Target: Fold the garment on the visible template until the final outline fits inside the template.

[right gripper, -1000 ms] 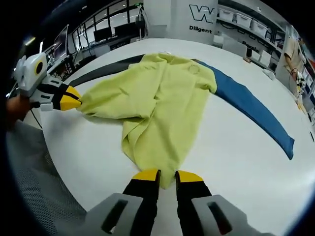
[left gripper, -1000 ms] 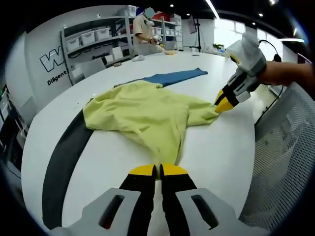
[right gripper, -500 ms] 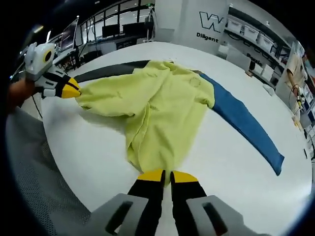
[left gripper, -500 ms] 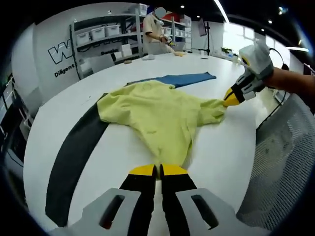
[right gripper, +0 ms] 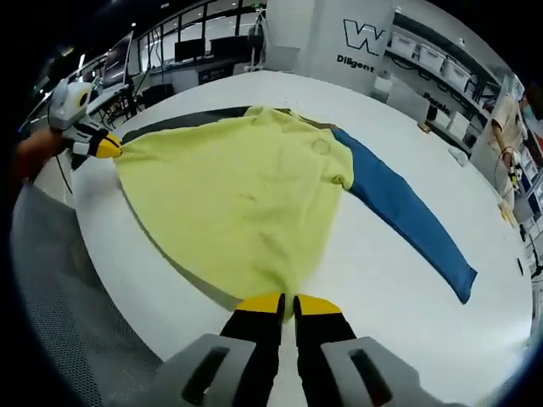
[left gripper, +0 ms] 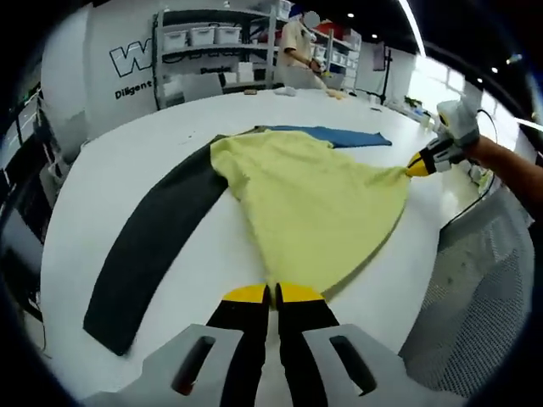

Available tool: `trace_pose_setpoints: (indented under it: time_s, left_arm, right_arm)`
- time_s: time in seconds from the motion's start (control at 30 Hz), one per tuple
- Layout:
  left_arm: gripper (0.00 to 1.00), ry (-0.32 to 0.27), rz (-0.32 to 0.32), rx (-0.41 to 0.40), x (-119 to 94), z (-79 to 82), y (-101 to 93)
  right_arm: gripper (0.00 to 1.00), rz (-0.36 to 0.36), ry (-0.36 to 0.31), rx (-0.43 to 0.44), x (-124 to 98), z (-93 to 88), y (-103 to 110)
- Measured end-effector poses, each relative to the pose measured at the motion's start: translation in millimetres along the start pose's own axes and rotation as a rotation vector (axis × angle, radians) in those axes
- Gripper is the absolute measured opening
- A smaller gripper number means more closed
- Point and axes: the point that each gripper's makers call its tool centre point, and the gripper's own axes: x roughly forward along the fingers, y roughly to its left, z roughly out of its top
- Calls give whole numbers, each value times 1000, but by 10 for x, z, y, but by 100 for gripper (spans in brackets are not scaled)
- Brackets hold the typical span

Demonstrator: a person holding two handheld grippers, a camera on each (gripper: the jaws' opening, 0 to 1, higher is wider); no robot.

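I see the yellow shirt (left gripper: 314,199) stretched flat and taut near the bench (left gripper: 153,136) edge, over the dark and blue template strips (right gripper: 399,203). Left tool (left gripper: 271,294) and right tool (right gripper: 288,299) each seem clamped on a hem corner.

The left gripper (left gripper: 271,294) reaches forward low over the table, its two yellow-tipped jaws pressed together on the near hem of the yellow garment (left gripper: 318,199). The right gripper (right gripper: 288,304) is posed the same way, jaws closed tight on the opposite corner of the hem. Each gripper appears small at the far side of the other's view, tips pinching the cloth, with the person's hand (left gripper: 475,144) and bare forearm (left gripper: 513,174) behind it. The two arms are spread well apart, the fabric stretched flat between them.
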Motion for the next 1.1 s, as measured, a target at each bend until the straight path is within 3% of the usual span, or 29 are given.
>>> trace_pose_setpoints:
  time_s: [0.17, 0.6, 0.83, 0.93, 1.03, 1.1]
  left_arm:
    - [0, 46, -10, -115, -23, -171, 62]
    - [0, 150, -7, -126, -110, -629, 98]
    - [0, 173, -58, -117, -48, -700, -129]
    - [0, 177, -89, -132, -22, -739, -217]
    - [0, 174, -90, -119, -17, -746, -243]
    - [0, 188, -93, -127, -33, -760, -247]
  right_arm:
    - [2, 21, 22, -15, 20, -61, 37]
    - [2, 101, 69, -74, 113, -173, 335]
    - [2, 85, 183, -98, 63, -437, 247]
    - [2, 42, 204, -127, 51, -471, 150]
    - [2, 82, 219, -123, 52, -508, 224]
    - [2, 72, 234, -132, 56, -542, 204]
